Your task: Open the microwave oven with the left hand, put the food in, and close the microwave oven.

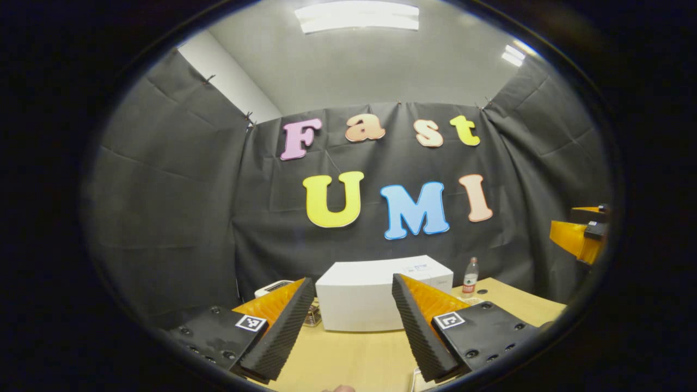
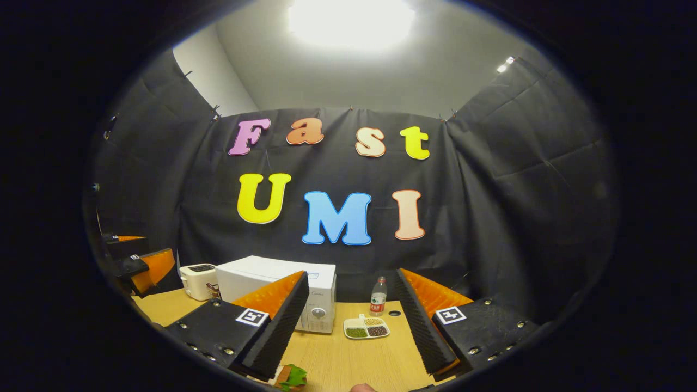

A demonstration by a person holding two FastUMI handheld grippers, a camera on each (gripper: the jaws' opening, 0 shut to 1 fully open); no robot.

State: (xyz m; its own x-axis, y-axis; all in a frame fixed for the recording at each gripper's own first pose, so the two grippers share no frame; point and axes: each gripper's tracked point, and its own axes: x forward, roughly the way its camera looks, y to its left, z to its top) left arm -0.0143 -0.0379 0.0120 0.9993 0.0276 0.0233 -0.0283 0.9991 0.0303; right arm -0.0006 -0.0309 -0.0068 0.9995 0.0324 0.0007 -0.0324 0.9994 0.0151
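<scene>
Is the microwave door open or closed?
Closed. The microwave door sits flat against its front, beside the knob, and no inside shows.

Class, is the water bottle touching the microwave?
Apart. In the right gripper view, bare table and black cloth show between the bottle and the microwave. The left gripper view shows the same gap.

Left tongs (image 1: 353, 326) are hovering above the counter (image 1: 348, 356), jaws standing wide apart, gripping nothing. White microwave oven (image 1: 375, 294) is sitting ahead between the fingers, door closed. A toaster (image 1: 274, 287) is standing to its left, a water bottle (image 1: 470, 276) to its right. Right tongs (image 1: 581, 234) are showing at far right edge.
</scene>
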